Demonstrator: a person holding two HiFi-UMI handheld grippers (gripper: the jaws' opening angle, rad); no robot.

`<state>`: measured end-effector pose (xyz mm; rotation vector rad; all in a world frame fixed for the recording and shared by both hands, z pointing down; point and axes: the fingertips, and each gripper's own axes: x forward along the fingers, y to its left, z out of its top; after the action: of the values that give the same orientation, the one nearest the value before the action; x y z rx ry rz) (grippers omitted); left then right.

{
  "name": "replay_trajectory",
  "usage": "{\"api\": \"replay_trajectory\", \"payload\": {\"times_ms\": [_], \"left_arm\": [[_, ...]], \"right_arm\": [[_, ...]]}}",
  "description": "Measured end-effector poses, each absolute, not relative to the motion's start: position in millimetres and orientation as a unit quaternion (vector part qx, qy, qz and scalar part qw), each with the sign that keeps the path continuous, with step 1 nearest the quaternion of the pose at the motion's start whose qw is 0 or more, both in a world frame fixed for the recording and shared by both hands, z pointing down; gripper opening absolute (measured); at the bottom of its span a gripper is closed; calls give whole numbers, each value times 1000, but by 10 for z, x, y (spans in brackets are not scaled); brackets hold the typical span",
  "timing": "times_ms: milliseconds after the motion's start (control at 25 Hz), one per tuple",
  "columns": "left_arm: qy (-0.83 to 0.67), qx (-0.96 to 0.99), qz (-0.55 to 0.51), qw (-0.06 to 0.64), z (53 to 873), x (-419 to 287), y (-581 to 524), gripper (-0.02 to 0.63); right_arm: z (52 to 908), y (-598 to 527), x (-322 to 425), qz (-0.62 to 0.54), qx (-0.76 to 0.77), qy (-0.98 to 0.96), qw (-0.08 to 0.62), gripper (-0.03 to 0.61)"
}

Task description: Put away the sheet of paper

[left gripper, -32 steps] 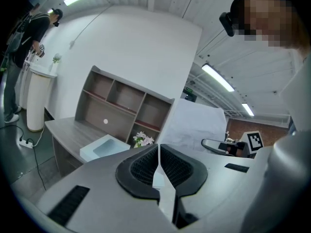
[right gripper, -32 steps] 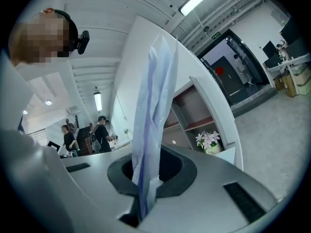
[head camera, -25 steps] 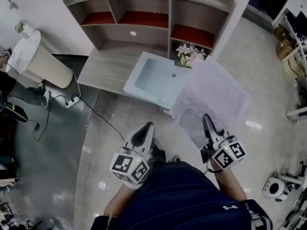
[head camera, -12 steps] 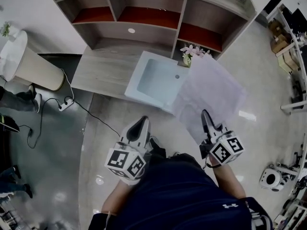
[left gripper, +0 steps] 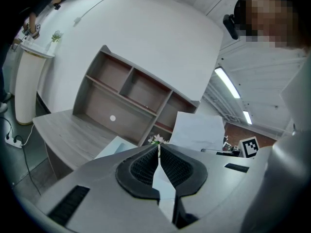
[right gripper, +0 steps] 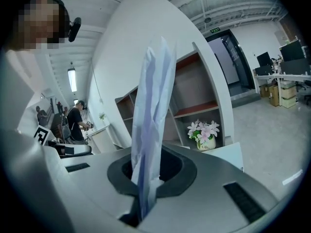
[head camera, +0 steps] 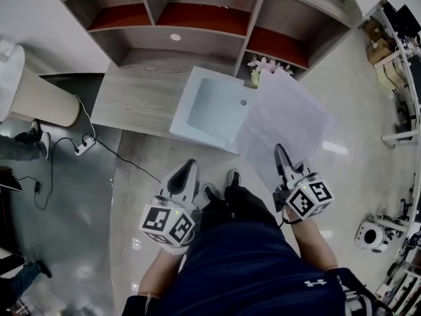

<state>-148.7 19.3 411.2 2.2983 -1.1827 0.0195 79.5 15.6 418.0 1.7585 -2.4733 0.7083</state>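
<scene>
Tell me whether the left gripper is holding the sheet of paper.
No, the left gripper has its jaws together with nothing between them; the sheet of paper is clamped in the right gripper.

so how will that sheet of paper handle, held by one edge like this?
Likely floppy: the sheet of paper, pinched at one edge by the right gripper, looks rippled in the right gripper view. Probably light, since that single pinch carries the whole sheet. It may flutter or crease at the grip.
</scene>
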Motion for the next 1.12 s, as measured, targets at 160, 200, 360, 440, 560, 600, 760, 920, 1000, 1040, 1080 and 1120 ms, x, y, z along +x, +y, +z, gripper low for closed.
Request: {"api": "replay_trajectory", "payload": {"times_ms": [160, 200, 360, 440, 560, 600, 760, 920, 1000, 1040, 1080, 1120], "left_arm": [[-447, 850, 17, 277, 4206, -1465, 87, 26], [-451, 848, 20, 276, 4224, -1466, 68, 26], [-470, 836, 35, 282, 4306, -1467, -35, 26], [-475, 832, 41, 284, 4322, -1424, -110, 26], [-482, 829, 44, 280, 4311, -1357, -256, 26], [-486, 827, 45, 278, 4310, -1347, -307, 26], [-503, 818, 56, 275, 4410, -1342, -501, 26], [-512, 806, 63, 291, 4526, -1334, -642, 26], [-510, 804, 61, 298, 4543, -1285, -723, 26], [-509, 804, 62, 300, 4548, -1250, -760, 26], [-508, 805, 63, 302, 4552, -1210, -793, 26], [-506, 805, 64, 303, 4556, -1169, -825, 26]], "right_arm": [[4344, -13, 799, 235, 557, -796, 20, 14], [4408, -53, 795, 238, 553, -798, 22, 14], [4780, -251, 740, 258, 534, -804, 42, 14], [4991, -356, 720, 267, 522, -808, 61, 14], [5249, -508, 736, 279, 510, -809, 84, 14], [5311, -559, 747, 284, 507, -809, 88, 14], [5467, -769, 809, 293, 499, -809, 100, 14], [5596, -884, 817, 301, 488, -812, 110, 14], [5709, -925, 811, 318, 480, -810, 110, 14], [5789, -935, 815, 333, 477, -806, 108, 14], [5880, -940, 825, 352, 473, -801, 104, 14], [5976, -944, 843, 373, 470, -794, 101, 14]]}}
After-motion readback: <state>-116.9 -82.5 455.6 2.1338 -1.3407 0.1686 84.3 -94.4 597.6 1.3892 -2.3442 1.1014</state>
